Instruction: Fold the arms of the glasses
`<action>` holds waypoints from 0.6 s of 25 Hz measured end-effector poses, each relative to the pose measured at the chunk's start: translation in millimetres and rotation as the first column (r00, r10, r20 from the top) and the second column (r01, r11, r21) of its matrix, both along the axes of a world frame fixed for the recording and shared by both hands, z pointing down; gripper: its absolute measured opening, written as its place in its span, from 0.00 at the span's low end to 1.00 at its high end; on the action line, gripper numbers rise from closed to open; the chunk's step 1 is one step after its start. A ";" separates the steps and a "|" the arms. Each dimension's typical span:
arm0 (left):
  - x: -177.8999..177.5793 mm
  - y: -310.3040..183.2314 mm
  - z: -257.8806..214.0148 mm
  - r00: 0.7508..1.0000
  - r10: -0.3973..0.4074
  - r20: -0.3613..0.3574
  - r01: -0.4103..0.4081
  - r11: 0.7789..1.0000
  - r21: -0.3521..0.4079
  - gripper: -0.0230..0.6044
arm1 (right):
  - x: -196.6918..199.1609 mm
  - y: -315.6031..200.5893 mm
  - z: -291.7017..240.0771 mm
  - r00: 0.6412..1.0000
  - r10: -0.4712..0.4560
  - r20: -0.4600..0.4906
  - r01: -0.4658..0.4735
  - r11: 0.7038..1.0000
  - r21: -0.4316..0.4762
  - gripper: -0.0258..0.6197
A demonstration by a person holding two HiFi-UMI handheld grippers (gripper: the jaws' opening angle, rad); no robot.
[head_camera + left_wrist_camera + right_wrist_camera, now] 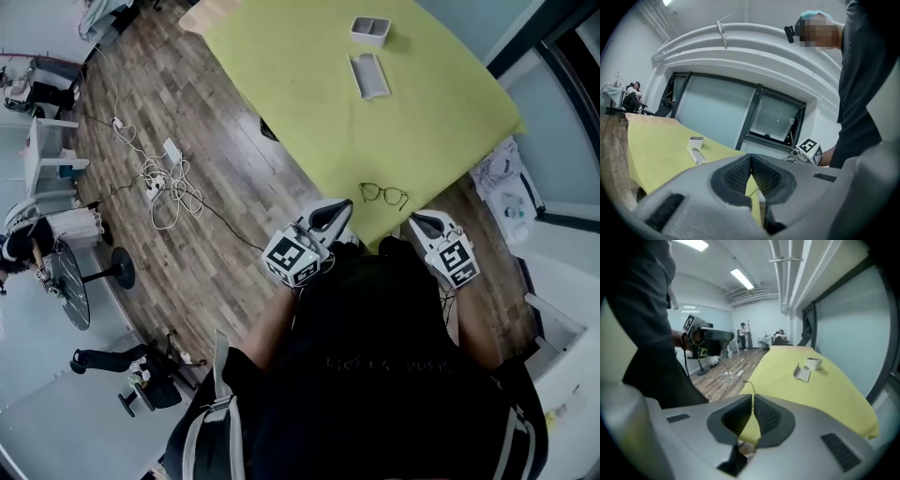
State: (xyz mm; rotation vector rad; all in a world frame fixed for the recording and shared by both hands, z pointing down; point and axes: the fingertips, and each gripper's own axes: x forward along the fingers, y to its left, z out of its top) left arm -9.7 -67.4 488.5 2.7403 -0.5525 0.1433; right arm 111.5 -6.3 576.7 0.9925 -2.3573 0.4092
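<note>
Glasses (383, 194) sit near the lower-centre edge of my yellow table (309, 103), just above both grippers. Left gripper (337, 211) is closed on nothing, right gripper (419, 222) likewise. White box (370, 30) sits at the top of the frame.

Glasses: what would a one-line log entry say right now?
glasses on yellow table, not held | left claw shut, empty | right claw shut, empty

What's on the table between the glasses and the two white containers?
Nothing. The head view shows only bare yellow table between the glasses and the nearer white container.
</note>
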 end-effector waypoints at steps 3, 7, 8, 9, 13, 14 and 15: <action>0.2 -2.6 -3.1 0.999 -0.033 -0.005 0.033 0.999 0.001 0.07 | -4.6 2.9 13.5 0.993 -0.103 -0.062 0.102 0.994 -0.025 0.09; -6.2 -5.9 -0.9 0.997 -0.072 0.001 0.072 0.997 -0.015 0.07 | -6.1 0.7 26.5 0.987 -0.149 -0.068 0.145 0.988 -0.057 0.09; -7.9 -6.7 0.7 0.997 -0.082 0.002 0.082 0.996 -0.020 0.07 | -5.4 -0.7 29.8 0.985 -0.155 -0.072 0.150 0.987 -0.066 0.09; -9.3 -7.4 2.1 0.996 -0.092 0.001 0.092 0.995 -0.027 0.07 | -4.3 -2.8 32.6 0.984 -0.160 -0.076 0.154 0.985 -0.074 0.09; -15.4 -8.7 6.5 0.994 -0.111 0.025 0.112 0.993 -0.030 0.07 | -1.8 -11.1 40.5 0.965 -0.222 -0.136 0.209 0.972 -0.103 0.09; -16.3 -10.0 6.9 0.993 -0.115 0.028 0.116 0.993 -0.028 0.07 | -2.0 -13.5 41.8 0.960 -0.240 -0.144 0.226 0.968 -0.111 0.09; -16.9 -11.5 7.0 0.992 -0.120 0.026 0.121 0.992 -0.030 0.07 | -1.9 -15.8 43.1 0.953 -0.259 -0.157 0.243 0.963 -0.116 0.09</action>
